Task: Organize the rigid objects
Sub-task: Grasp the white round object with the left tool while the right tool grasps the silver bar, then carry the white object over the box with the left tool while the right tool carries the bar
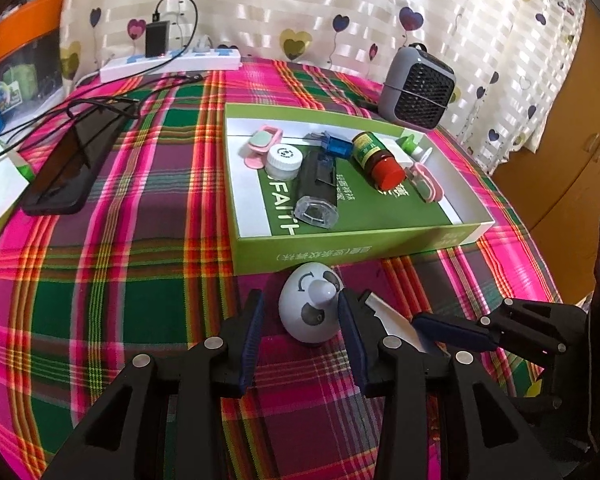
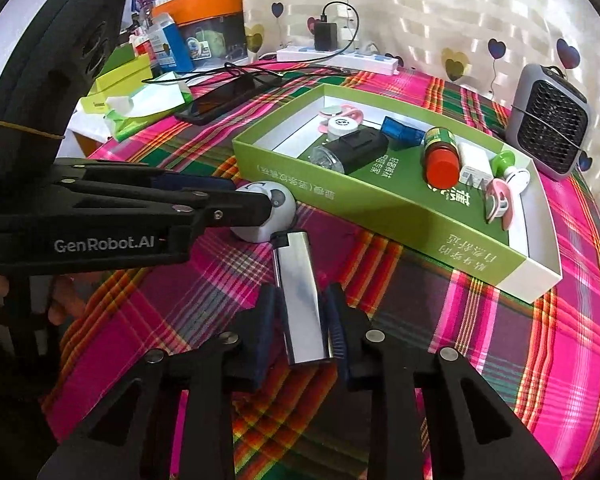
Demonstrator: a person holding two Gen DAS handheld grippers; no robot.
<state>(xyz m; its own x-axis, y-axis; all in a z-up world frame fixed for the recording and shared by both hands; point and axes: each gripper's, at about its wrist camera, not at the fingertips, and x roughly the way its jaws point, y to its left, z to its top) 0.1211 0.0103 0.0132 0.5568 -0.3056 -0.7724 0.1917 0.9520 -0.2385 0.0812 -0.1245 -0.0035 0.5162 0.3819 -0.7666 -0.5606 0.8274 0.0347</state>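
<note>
A white egg-shaped gadget [image 1: 312,312] with grey markings lies on the plaid cloth just in front of the green box [image 1: 340,248]. My left gripper [image 1: 300,300] is open around it; the left pad stands clear, the right pad sits at its side. In the right wrist view the egg [image 2: 274,204] shows behind the left gripper [image 2: 252,196]. My right gripper [image 2: 300,292] is shut on a silver lighter [image 2: 300,300], which points toward the egg. From the left wrist view the right gripper [image 1: 420,326] and lighter [image 1: 392,320] are just right of the egg.
The green box [image 2: 380,216] holds a red-capped bottle [image 1: 376,156], a black flashlight [image 1: 316,184], a white jar [image 1: 284,156], pink clips and other small items. A phone [image 1: 72,160], cables and a power strip [image 1: 168,64] lie far left; a grey fan [image 1: 416,88] stands behind.
</note>
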